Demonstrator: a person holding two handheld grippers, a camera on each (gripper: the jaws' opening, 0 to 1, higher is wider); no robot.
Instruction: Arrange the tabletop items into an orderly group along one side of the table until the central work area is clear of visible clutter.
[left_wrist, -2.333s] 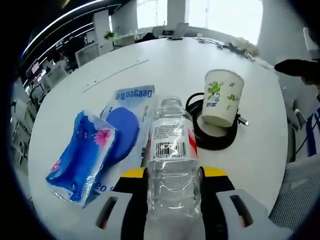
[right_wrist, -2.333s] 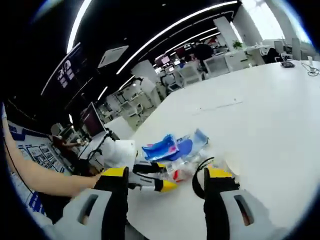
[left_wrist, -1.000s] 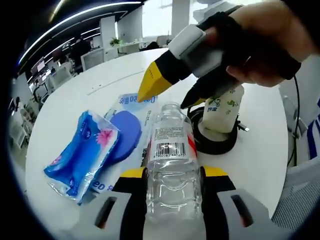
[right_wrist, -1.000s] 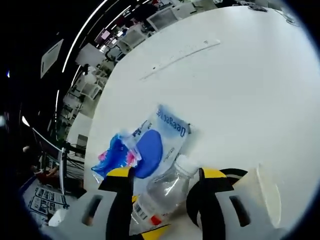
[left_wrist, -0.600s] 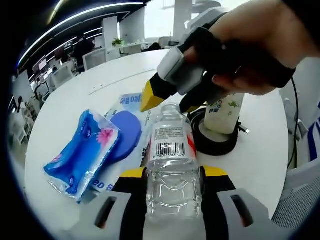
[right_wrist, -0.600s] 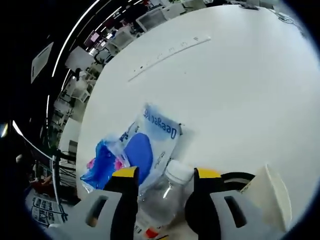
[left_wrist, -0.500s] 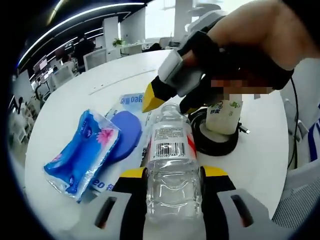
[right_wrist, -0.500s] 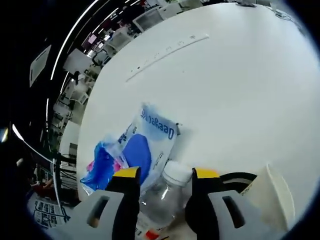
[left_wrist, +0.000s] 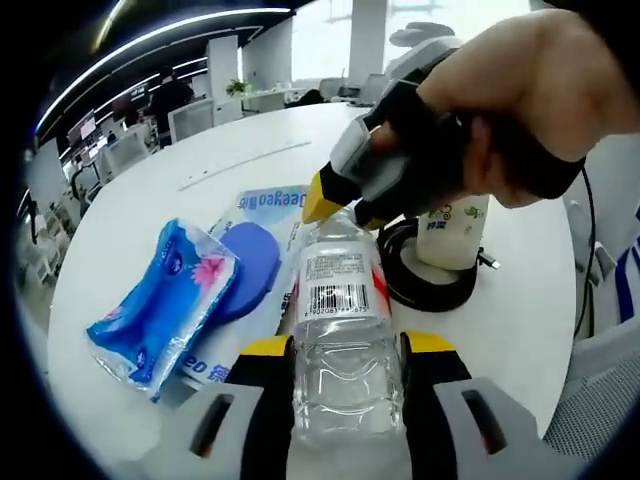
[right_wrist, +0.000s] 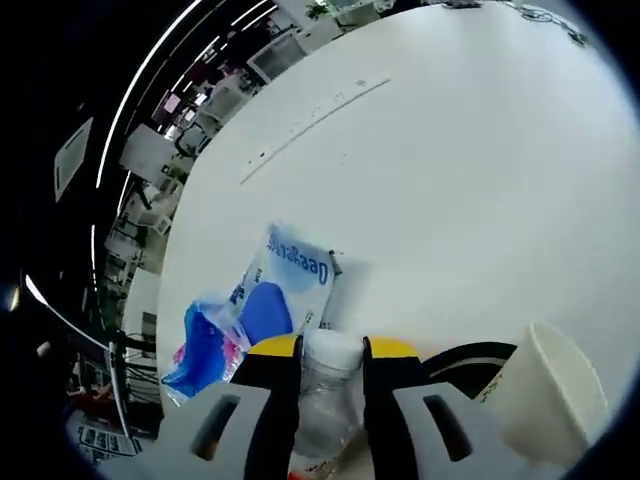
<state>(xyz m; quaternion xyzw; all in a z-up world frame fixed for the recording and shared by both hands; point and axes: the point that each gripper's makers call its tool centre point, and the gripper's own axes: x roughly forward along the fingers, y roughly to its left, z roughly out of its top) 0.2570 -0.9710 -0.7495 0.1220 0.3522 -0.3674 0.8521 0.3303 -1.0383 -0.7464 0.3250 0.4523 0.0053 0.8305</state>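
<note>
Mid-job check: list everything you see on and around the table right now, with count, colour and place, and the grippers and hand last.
Water bottle: one, clear, white cap, between both grippers' jaws.
Tissue pack: one, blue with pink, left of the bottle in the left gripper view.
Deeyeo pouch: one, clear and blue, partly under the tissue pack.
Paper cup: one, white with green print, standing on the cable coil.
Cable coil: one, black, right of the bottle.
Table: one, white, round.
Left hand-held gripper: yellow-tipped, shut on the bottle's body.
Right hand-held gripper: shut on the bottle's cap.
Hand: one, holding the right gripper.
</note>
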